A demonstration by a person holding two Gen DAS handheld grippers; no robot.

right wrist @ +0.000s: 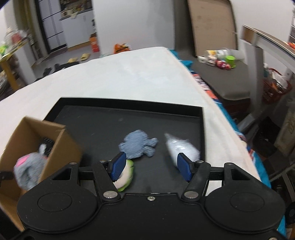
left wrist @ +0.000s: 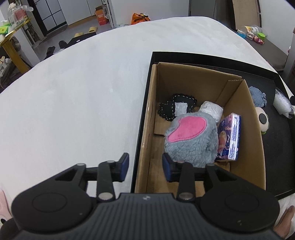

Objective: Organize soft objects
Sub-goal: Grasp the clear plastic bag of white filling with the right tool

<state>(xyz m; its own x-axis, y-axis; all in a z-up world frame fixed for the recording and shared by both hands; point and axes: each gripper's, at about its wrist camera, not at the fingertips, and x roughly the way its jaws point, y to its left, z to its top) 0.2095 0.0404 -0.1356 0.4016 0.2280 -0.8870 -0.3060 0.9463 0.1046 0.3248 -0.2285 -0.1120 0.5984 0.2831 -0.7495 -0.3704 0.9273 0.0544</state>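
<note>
Cardboard box (left wrist: 245, 140) stands in a black tray (right wrist: 129, 103) on a white-covered surface (left wrist: 73, 92). Inside lie a grey plush (left wrist: 191, 142) with a pink patch, a black stitched cloth (left wrist: 173, 109), a white bundle (left wrist: 212, 109) and a printed tissue pack (left wrist: 229, 138), its writing too small to read. Left gripper (left wrist: 145, 166) hovers over the box edge, fingers apart and empty. Right gripper (right wrist: 150, 167) hangs over the tray, fingers wide and empty, near a blue knit (right wrist: 138, 146), a white bag (right wrist: 181, 147) and a green toy (right wrist: 127, 175).

We see yellow slippers (left wrist: 86, 31) on the grey floor beside an orange carton (left wrist: 101, 16). At the far left, a glass jar (left wrist: 16, 14) stands on a gold-framed shelf (left wrist: 11, 48).
</note>
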